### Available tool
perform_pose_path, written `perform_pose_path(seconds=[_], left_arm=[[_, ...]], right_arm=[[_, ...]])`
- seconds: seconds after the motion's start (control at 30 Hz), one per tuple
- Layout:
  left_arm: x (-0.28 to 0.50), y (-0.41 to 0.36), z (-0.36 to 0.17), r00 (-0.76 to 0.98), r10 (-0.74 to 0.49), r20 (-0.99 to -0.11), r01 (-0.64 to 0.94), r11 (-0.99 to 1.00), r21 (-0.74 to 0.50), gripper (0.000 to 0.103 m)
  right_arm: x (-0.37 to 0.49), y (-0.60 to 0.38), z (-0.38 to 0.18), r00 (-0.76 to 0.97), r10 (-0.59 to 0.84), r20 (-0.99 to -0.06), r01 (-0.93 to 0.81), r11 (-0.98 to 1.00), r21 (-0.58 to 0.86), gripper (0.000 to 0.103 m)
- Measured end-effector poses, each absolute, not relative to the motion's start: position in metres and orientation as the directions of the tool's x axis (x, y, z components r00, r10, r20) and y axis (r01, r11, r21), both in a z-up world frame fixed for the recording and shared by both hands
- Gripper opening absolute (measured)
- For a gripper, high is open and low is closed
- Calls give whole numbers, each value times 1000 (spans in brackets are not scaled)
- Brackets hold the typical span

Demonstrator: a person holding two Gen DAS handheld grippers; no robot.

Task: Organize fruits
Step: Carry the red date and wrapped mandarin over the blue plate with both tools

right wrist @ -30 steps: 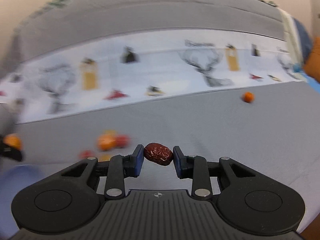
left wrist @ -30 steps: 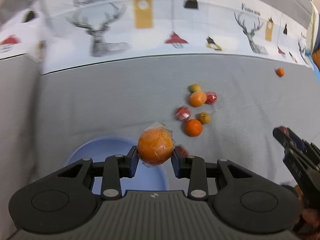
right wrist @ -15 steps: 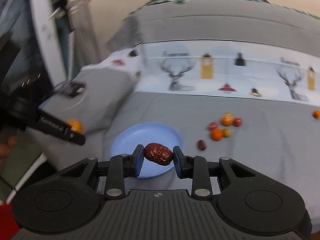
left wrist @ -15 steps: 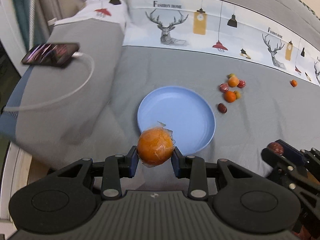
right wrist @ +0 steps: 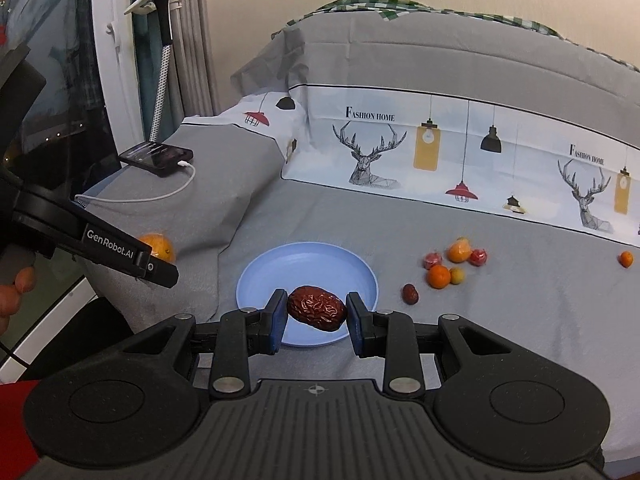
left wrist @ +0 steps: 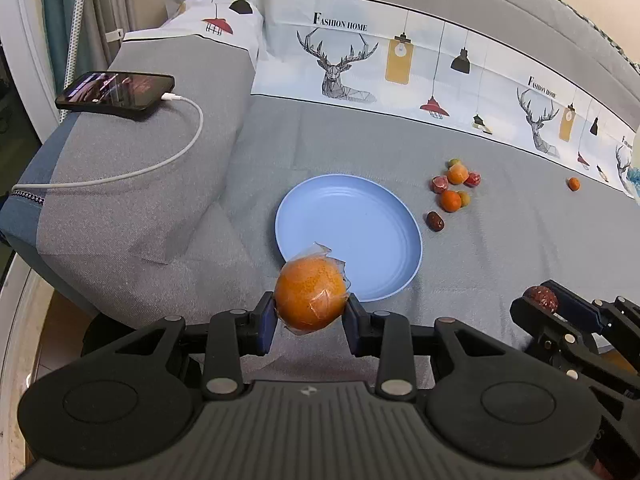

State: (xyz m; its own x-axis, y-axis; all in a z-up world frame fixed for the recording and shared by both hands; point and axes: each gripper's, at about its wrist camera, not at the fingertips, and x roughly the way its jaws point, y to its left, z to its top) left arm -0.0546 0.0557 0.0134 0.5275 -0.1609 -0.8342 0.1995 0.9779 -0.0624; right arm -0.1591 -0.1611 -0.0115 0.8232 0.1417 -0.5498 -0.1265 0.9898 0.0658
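Note:
My left gripper (left wrist: pixel 311 312) is shut on a plastic-wrapped orange (left wrist: pixel 310 298), held above the near rim of the blue plate (left wrist: pixel 348 220). My right gripper (right wrist: pixel 317 314) is shut on a wrinkled red date (right wrist: pixel 317 308), in front of the same blue plate (right wrist: pixel 280 268), which holds nothing. In the left wrist view the right gripper (left wrist: pixel 538 300) shows at the lower right with the date (left wrist: pixel 542 297). In the right wrist view the left gripper (right wrist: pixel 156 264) shows at the left with the orange (right wrist: pixel 160 246). A cluster of small fruits (left wrist: pixel 454 188) (right wrist: pixel 452 264) lies right of the plate, with a loose date (left wrist: pixel 435 221) (right wrist: pixel 410 294) nearer.
The fruit lies on a grey bed sheet (left wrist: pixel 500 248). A lone small orange (left wrist: pixel 573 184) (right wrist: pixel 626 259) sits far right. A phone (left wrist: pixel 116 94) (right wrist: pixel 156 158) with a white charging cable (left wrist: pixel 160 162) rests on a grey pillow at left. A deer-print pillow (right wrist: pixel 440 164) lines the back.
Both grippers have drawn back from the fruit cluster toward the left and risen, each keeping its fruit. The plate, pillow and phone have come fully into view.

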Motion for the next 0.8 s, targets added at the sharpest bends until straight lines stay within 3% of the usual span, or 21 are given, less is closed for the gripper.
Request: perform_pose_path(seconds=[0.8], left_arm=[[-16,49,-2,502,-145,-852,201,978,-48,38]], right_arm=[[-126,-165,-28,800,116,-588,-90,993,74,33]])
